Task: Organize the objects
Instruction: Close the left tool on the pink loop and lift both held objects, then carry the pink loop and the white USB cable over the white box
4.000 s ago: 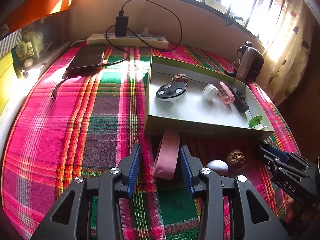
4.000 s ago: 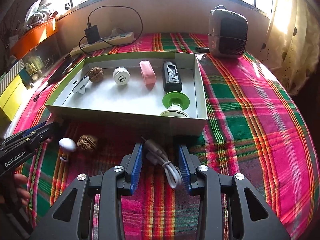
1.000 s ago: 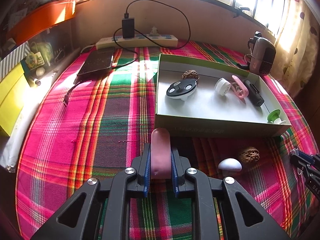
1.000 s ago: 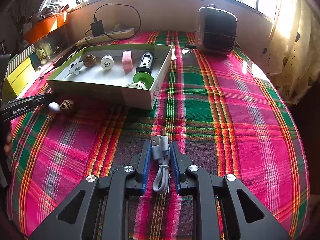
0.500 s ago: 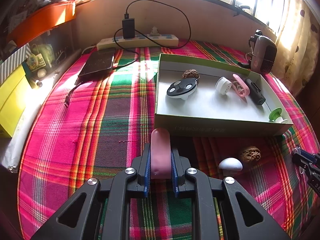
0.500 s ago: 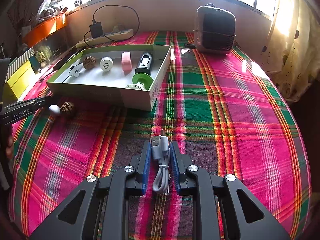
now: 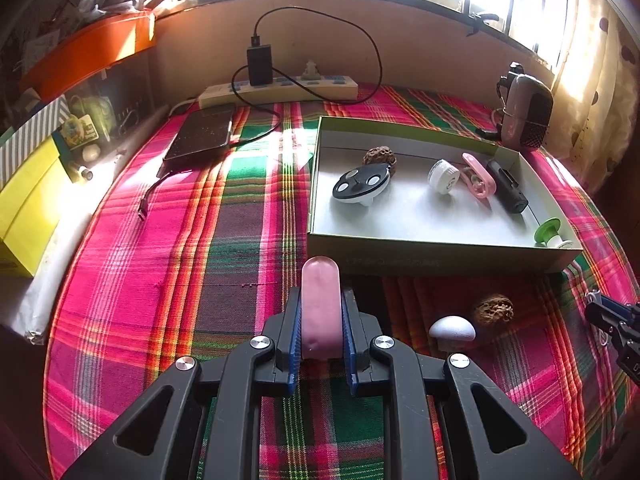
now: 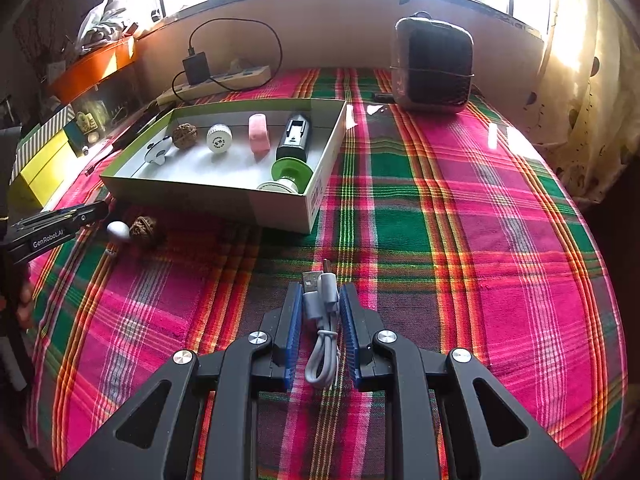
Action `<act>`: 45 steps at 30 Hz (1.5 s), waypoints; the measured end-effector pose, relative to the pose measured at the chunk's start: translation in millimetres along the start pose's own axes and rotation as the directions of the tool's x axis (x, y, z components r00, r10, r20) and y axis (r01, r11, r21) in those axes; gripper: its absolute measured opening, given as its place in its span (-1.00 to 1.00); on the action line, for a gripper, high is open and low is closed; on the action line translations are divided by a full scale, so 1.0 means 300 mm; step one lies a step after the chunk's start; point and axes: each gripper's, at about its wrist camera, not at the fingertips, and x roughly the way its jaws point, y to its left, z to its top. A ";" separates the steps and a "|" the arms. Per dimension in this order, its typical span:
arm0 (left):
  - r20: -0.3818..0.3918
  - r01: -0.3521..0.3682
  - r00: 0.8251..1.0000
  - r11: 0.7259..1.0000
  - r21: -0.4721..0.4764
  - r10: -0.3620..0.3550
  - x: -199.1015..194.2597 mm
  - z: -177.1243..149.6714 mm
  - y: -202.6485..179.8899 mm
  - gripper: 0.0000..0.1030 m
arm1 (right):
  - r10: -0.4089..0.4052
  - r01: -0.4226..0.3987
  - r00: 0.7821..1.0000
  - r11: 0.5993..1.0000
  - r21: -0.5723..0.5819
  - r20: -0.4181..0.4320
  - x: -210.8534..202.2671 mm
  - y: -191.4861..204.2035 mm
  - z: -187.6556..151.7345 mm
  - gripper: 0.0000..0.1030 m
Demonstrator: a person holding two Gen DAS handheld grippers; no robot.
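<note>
Left gripper (image 7: 320, 320): jaws closed on a pink oblong case (image 7: 320, 308), blue pads pressed to both its sides, rounded end sticking out past the fingertips, above the plaid tablecloth (image 7: 200, 260), just short of the near wall of the open box (image 7: 440, 258).

Right gripper (image 8: 320, 320): jaws closed on a folded grey USB cable (image 8: 322, 320), 2 plugs poking forward from between the pads, loop hanging back toward the camera; out over open cloth, to the right of the box and nearer than it.

Inside the box, seen from the left wrist: a brown walnut (image 7: 380, 157) at the far-left, touching or just behind a black-and-white round gadget (image 7: 362, 188); then a white cap (image 7: 443, 176), a pink clip (image 7: 478, 180), a black cylinder (image 7: 507, 186), and a green-topped piece (image 7: 549, 232) in the near-right corner.

On the cloth in front of the box: a white mushroom-shaped piece (image 7: 452, 330) and a second walnut (image 7: 493, 309), just beside each other, between the 2 grippers.

Along the far wall: a power strip (image 7: 280, 90) with a black charger plugged in, a dark tablet (image 7: 202, 136) near it, a small heater (image 8: 432, 66) to the right.
</note>
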 end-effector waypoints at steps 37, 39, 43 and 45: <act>0.092 0.051 0.994 0.998 0.032 -0.054 -0.147 0.047 -0.058 -0.69 | 0.106 -0.104 0.988 0.994 -0.025 0.112 -0.100 0.054 0.110 -0.60; 0.095 0.055 0.994 0.998 0.035 -0.058 -0.148 0.057 -0.062 -0.69 | 0.114 -0.111 0.987 0.993 -0.026 0.118 -0.101 0.057 0.125 -0.60; 0.099 0.062 0.993 0.997 0.039 -0.065 -0.146 0.077 -0.068 -0.69 | 0.128 -0.125 0.984 0.991 -0.039 0.123 -0.096 0.066 0.156 -0.60; 0.099 0.063 0.993 0.997 0.040 -0.067 -0.142 0.086 -0.070 -0.69 | 0.136 -0.131 0.983 0.990 -0.042 0.124 -0.091 0.072 0.171 -0.60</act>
